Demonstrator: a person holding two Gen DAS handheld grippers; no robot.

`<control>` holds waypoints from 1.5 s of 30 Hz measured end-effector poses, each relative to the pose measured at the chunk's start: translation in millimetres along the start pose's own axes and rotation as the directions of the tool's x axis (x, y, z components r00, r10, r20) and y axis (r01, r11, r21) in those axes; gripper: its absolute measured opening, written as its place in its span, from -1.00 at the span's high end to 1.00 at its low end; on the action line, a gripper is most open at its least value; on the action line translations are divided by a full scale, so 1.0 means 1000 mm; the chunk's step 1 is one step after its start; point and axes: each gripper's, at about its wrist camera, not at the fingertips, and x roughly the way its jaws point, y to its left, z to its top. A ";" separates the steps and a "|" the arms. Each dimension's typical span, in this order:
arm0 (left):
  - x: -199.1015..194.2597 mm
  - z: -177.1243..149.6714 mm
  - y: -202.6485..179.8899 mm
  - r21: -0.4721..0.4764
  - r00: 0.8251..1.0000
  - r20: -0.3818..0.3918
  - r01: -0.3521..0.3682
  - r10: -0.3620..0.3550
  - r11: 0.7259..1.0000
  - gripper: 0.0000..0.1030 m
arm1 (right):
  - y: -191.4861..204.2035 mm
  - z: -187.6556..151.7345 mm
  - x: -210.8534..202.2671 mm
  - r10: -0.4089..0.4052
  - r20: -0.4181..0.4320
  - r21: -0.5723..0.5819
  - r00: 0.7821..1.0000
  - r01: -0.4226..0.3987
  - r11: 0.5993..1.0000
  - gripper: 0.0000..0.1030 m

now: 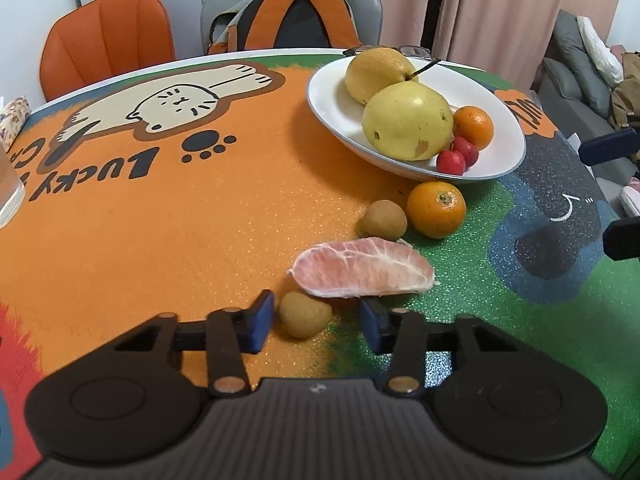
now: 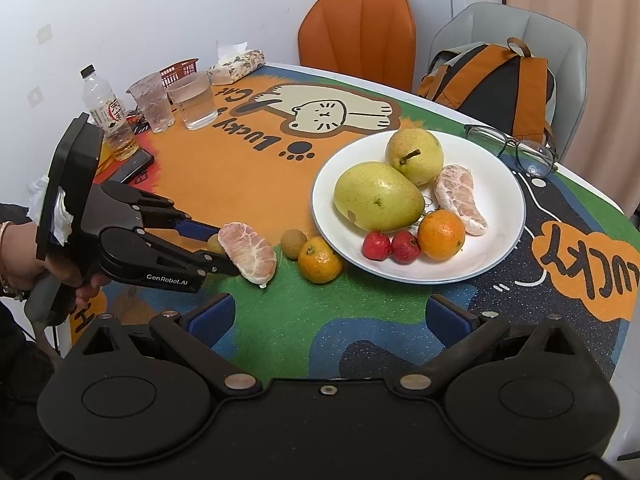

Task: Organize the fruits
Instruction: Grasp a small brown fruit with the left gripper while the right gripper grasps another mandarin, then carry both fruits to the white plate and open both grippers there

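My left gripper [image 1: 316,322] [image 2: 224,250] points down at the table with a small brown longan [image 1: 305,314] [image 2: 213,243] between its blue pads. The left pad is at the fruit and a gap shows on the right side, so it is open. A peeled pink pomelo segment [image 1: 362,268] [image 2: 250,258] lies just beyond the fingertips. Further on are a second longan [image 1: 384,220] [image 2: 293,243] and a mandarin [image 1: 436,210] [image 2: 320,260]. The white plate [image 1: 500,148] [image 2: 504,200] holds two yellow pears, an orange, two small red fruits and another segment. My right gripper [image 2: 330,316] [image 1: 616,192] hovers wide open and holds nothing.
Eyeglasses [image 2: 512,148] lie behind the plate. Two plastic cups [image 2: 172,100], a bottle [image 2: 106,112], a phone [image 2: 134,166], a tissue pack [image 2: 236,66] and a red basket [image 2: 180,70] crowd the far left. An orange chair [image 2: 360,32] and a grey chair with a backpack [image 2: 500,84] stand behind the table.
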 end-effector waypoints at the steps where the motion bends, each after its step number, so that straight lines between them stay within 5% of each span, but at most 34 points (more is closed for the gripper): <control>1: -0.001 0.000 0.000 0.003 1.000 -0.002 -0.002 0.002 1.000 0.47 | 0.001 0.000 0.000 0.001 0.002 -0.001 1.000 -0.001 1.000 -1.00; 15: -0.019 -0.011 -0.005 -0.019 1.000 -0.019 0.022 -0.022 1.000 0.49 | 0.017 -0.001 0.026 0.009 -0.010 -0.025 1.000 -0.009 1.000 -0.98; 32: -0.051 -0.028 -0.007 -0.090 0.999 -0.004 0.036 -0.037 0.995 0.49 | 0.024 -0.001 0.076 -0.092 0.008 0.070 0.996 0.091 0.993 -0.24; 37: -0.054 -0.030 -0.006 -0.115 0.999 0.000 0.039 -0.040 0.993 0.49 | 0.024 0.003 0.088 -0.113 0.004 0.085 0.994 0.113 0.990 -0.17; 41: -0.057 -0.032 -0.006 -0.116 0.999 0.003 0.038 -0.038 0.992 0.49 | 0.025 0.005 0.092 -0.137 0.007 0.081 0.991 0.136 0.987 0.21; 45: -0.058 -0.032 -0.006 -0.128 0.999 0.006 0.040 -0.040 0.991 0.49 | 0.025 0.005 0.090 -0.146 0.001 0.074 0.989 0.146 0.987 0.23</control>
